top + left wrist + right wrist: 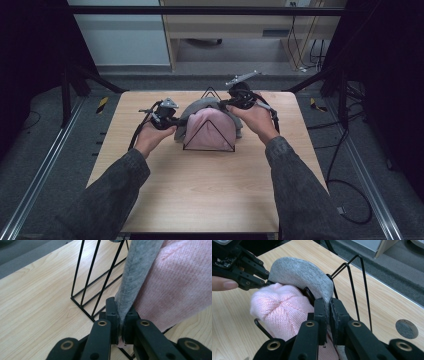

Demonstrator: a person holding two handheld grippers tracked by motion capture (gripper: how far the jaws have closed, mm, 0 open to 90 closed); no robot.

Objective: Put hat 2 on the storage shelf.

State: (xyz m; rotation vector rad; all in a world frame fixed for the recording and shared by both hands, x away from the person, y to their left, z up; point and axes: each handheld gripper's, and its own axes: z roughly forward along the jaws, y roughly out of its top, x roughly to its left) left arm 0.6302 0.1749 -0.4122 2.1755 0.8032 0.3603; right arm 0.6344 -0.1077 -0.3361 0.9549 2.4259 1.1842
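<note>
Both tools are clamped on the same grey hat [200,106], which stands on edge in a black wire rack [209,135] at the middle of the bench [200,190], directly behind a pink knitted hat [210,129] in the same rack. The left hand-held gripper [121,322] has its jaws closed tight on the hat's lower left edge, the felt pinched flat between the pads. The right hand-held gripper [327,315] is likewise closed on the grey edge at the opposite side, close to 1 of the rack's upright wires.

The step looks like drawing the grey hat out of its slot, or seating it there; which of the 2 I cannot tell. Either way, it would go best with both hands moving together and level, so the soft fabric stays stretched between the 2 grips rather than sagging onto the wires. Keeping the pull in line with the slot should stop the brim catching on the wire beside the right jaws. The pink hat presses against the grey one, so a slow motion is wise, or it may be dragged along and tip out of the rack.

No brand, label or readable writing can be made out on the hats, the rack or the bench.
</note>
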